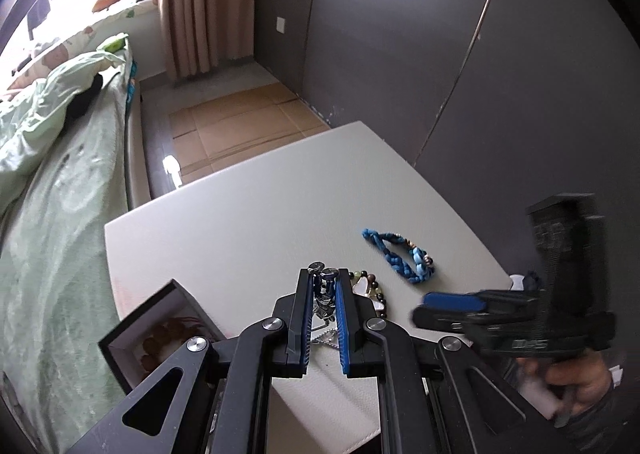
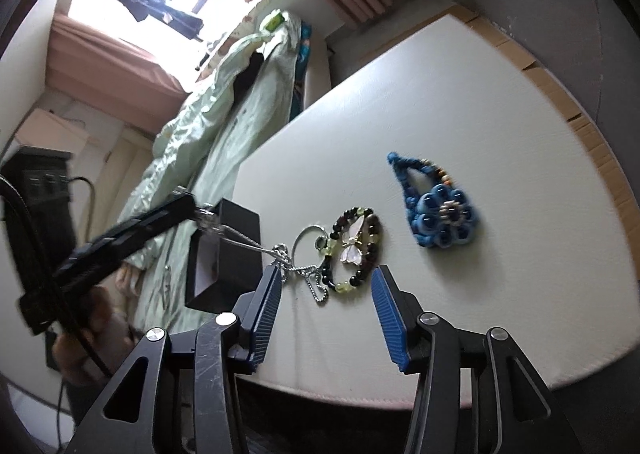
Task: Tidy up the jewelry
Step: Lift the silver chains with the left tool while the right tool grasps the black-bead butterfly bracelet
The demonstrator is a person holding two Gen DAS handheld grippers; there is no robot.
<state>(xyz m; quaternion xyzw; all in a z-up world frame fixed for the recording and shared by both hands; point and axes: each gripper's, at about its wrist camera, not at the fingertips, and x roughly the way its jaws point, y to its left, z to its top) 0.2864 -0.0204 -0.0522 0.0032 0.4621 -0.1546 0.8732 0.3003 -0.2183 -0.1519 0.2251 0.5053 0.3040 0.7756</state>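
Pinching a silver chain necklace [image 1: 325, 304], the left gripper [image 1: 325, 278] is hanging just beside the black box [image 1: 160, 328]. Switching views, the right gripper [image 2: 326, 280] is hovering spread wide over the beaded bracelet [image 2: 354, 248] near that box [image 2: 226, 254], chain [image 2: 280, 254] trailing between.

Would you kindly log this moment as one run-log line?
left tool: shut on silver chain necklace | right tool: open | beaded bracelet, blue braided bracelet: on table | box: open

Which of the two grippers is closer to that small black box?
The left gripper, shut on the silver chain necklace, sits right at the black box's open top. The right gripper hangs open farther off, nearer the beaded butterfly bracelet.
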